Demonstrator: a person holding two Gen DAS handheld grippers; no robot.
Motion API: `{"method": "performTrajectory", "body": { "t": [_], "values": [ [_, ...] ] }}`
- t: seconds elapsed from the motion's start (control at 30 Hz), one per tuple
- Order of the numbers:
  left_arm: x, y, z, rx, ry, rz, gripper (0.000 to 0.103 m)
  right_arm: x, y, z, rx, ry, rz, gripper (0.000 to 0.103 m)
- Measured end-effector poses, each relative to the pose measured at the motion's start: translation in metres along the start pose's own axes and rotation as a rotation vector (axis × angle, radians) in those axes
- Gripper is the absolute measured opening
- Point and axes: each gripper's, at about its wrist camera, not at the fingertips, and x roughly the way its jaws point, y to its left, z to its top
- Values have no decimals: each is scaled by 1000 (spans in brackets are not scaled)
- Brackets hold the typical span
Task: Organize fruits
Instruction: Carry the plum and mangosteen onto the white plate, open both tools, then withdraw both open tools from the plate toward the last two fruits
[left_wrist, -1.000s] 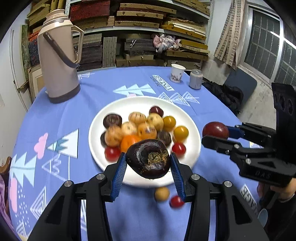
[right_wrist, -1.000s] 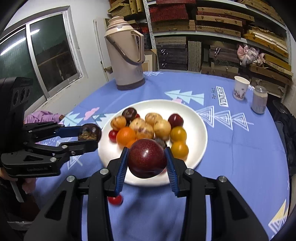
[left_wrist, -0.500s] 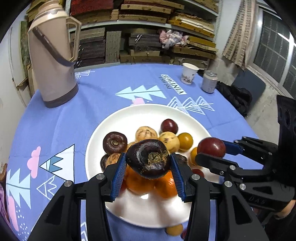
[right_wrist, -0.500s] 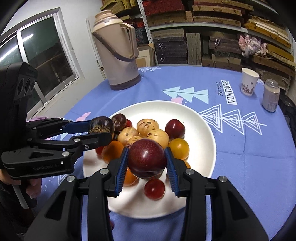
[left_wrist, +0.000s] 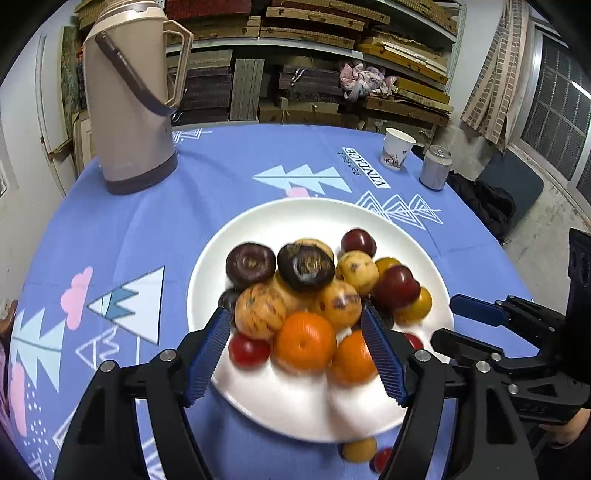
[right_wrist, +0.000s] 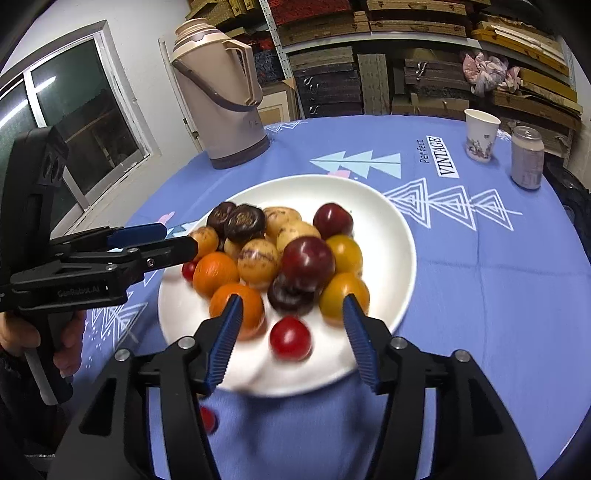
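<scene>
A white plate (left_wrist: 295, 218) (right_wrist: 384, 229) on the blue tablecloth holds a pile of several fruits. A dark purple fruit (left_wrist: 306, 266) (right_wrist: 244, 223) lies on top of the pile at the back left. A red plum (left_wrist: 396, 287) (right_wrist: 308, 263) lies on the pile's right side. My left gripper (left_wrist: 295, 345) is open and empty over the plate's near edge. My right gripper (right_wrist: 291, 323) is open and empty above the plate's front, with a small red fruit (right_wrist: 290, 338) between its fingers' line. A yellow fruit (left_wrist: 358, 448) and a red one (left_wrist: 380, 459) lie on the cloth beside the plate.
A tall beige thermos (left_wrist: 129, 99) (right_wrist: 221, 92) stands at the back left. A paper cup (left_wrist: 397, 153) (right_wrist: 480, 134) and a can (left_wrist: 436, 167) (right_wrist: 527, 157) stand at the back right. A small red fruit (right_wrist: 207, 419) lies on the cloth. Shelves are behind the table.
Both grippers moved forward over the plate and opened. The dark purple fruit left the left gripper and the red plum left the right gripper; both now rest on the pile.
</scene>
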Motion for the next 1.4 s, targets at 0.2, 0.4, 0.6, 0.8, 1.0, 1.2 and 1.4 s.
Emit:
{"method": "performTrajectory", "body": {
  "t": [0.2,0.4,0.6,0.8,1.0,1.2,1.4],
  "values": [
    [-12,-1,-19,-12,17,-4,78,-15,7,-18,-8,9,2,59],
    [-22,-4,-34,-11,17,-4,78,-24,19,-35,-24,21,6,64],
    [-32,-4,-54,-22,32,-9,81,-29,33,-50,-41,32,19,79],
    [-39,7,-78,-66,42,8,87,-21,60,-71,-106,89,22,88],
    [-43,17,-95,-82,67,21,87,-3,84,-84,-162,149,37,88],
    [-46,25,-103,-96,68,24,91,16,96,-88,-184,191,31,63],
    [-45,27,-108,-93,83,24,91,23,98,-86,-185,191,3,44]
  ]
}}
